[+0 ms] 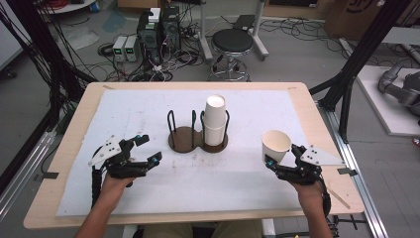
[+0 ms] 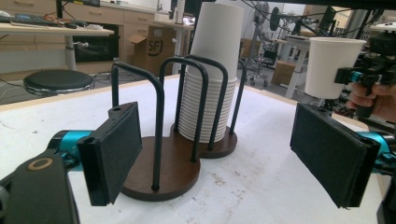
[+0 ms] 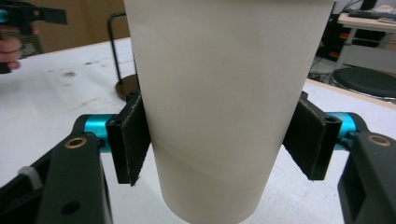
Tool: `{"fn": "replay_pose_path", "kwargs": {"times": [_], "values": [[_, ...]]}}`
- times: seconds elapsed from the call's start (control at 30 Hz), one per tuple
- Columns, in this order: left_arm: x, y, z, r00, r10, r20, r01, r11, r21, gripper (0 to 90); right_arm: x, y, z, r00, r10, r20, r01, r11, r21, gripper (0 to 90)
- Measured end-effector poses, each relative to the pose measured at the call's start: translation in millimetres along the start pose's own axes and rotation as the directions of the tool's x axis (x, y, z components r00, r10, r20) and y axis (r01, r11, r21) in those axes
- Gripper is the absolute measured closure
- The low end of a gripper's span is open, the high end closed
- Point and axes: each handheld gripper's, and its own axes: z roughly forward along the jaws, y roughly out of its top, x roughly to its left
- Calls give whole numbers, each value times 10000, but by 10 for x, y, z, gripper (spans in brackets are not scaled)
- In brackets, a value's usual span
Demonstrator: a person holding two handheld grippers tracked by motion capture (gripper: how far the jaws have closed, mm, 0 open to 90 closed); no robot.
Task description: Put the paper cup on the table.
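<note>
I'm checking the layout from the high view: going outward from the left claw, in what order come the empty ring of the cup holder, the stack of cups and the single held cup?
1. Empty ring of the cup holder: nearest, just right of the left claw.
2. Stack of cups: next, in the holder's right ring.
3. Single cup: farthest, at the table's right, gripped by the right claw.

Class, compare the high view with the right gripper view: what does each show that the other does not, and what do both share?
High view alone: the whole table, the stack of cups in the right bay of the brown cup holder, and computers on the floor behind.

Right gripper view alone: the black pads pressed against both sides of the paper cup.

Both: the right gripper shut on that cup, the open left gripper, and the black stool.
</note>
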Motion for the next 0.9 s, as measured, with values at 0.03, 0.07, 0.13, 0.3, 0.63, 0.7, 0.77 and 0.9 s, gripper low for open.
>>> {"fn": "replay_pose_path", "kwargs": {"times": [0.03,0.07,0.13,0.3,0.63,0.7,0.77,0.9], "values": [[1,-1,4,10000,16,-9,-16,10000,7,164,-1,5,18,9999,72,73,-72,10000,49,309],[0,-1,6,10000,41,-20,-41,10000,26,164,-6,14,39,9999,24,166,-25,10000,55,309],[-1,0,2,10000,30,-42,-29,10000,48,164,-13,30,85,9997,-35,260,35,10000,30,309],[-3,-7,-6,10000,2,-31,-1,10000,29,164,-84,70,243,9982,-23,603,13,9998,174,309],[-17,-3,15,10000,16,27,-16,10000,48,164,-254,40,674,9854,442,1642,-561,9961,685,309],[-22,-6,22,10000,28,40,-29,10000,56,164,-286,7,734,9806,659,1849,-812,9937,766,309],[-26,-6,29,10000,21,67,-21,10000,60,164,-302,-14,773,9777,692,1985,-877,9924,859,309],[-31,-9,38,9999,57,113,-59,9999,123,165,-326,-58,845,9727,774,2189,-1038,9883,1115,309]]}}
